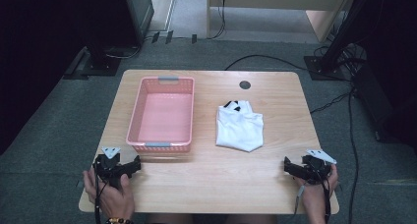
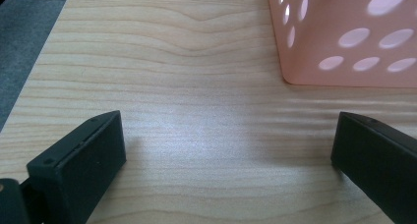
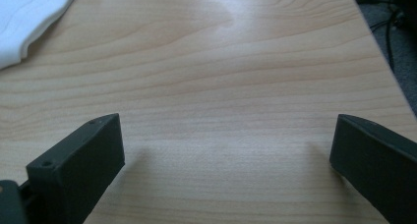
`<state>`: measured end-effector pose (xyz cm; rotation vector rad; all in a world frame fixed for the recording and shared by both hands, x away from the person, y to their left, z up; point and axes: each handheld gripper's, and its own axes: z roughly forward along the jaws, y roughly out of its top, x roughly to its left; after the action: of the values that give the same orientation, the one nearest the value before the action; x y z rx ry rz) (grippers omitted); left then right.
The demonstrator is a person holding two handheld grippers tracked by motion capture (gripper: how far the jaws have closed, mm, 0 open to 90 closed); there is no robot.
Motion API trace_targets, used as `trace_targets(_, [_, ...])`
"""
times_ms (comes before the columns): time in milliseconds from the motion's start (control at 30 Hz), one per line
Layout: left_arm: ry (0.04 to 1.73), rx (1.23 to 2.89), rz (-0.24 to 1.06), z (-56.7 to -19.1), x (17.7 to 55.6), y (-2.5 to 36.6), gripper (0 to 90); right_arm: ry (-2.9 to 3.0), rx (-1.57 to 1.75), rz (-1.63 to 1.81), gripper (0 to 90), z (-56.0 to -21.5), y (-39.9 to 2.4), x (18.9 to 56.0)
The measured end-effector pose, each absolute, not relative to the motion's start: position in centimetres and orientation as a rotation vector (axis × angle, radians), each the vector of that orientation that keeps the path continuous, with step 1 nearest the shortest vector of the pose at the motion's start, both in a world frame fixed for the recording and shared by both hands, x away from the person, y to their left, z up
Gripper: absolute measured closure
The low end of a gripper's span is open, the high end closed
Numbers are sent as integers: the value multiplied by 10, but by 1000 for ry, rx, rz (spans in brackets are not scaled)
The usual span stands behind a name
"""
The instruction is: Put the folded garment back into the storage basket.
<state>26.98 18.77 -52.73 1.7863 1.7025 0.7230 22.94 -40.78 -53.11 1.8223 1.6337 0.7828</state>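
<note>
A folded white garment (image 1: 239,127) with a black collar patch lies right of the table's middle; its edge shows in the right gripper view (image 3: 29,15) at the top left. A pink perforated basket (image 1: 146,107) stands to its left, its corner visible in the left gripper view (image 2: 344,37). My left gripper (image 1: 129,166) rests near the front left edge, just in front of the basket, open with bare wood between its jaws (image 2: 228,135). Near the front right corner my right gripper (image 1: 291,167) is open too, nothing between its jaws (image 3: 226,135).
The wooden table (image 1: 211,184) has a round dark cable hole (image 1: 245,84) at the back. Black stands (image 1: 101,62) and cables (image 1: 344,101) sit on the grey carpet around it. The table's right edge is close to my right gripper.
</note>
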Motion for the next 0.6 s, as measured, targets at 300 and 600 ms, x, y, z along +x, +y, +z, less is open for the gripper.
trace_targets(300, [1703,1785,723,-527,270,188,0,1532,1804,800,0,-529,-410,217])
trace_targets(600, [1703,1785,723,-527,270,188,0,1446,1814,872,26,-515,-415,212])
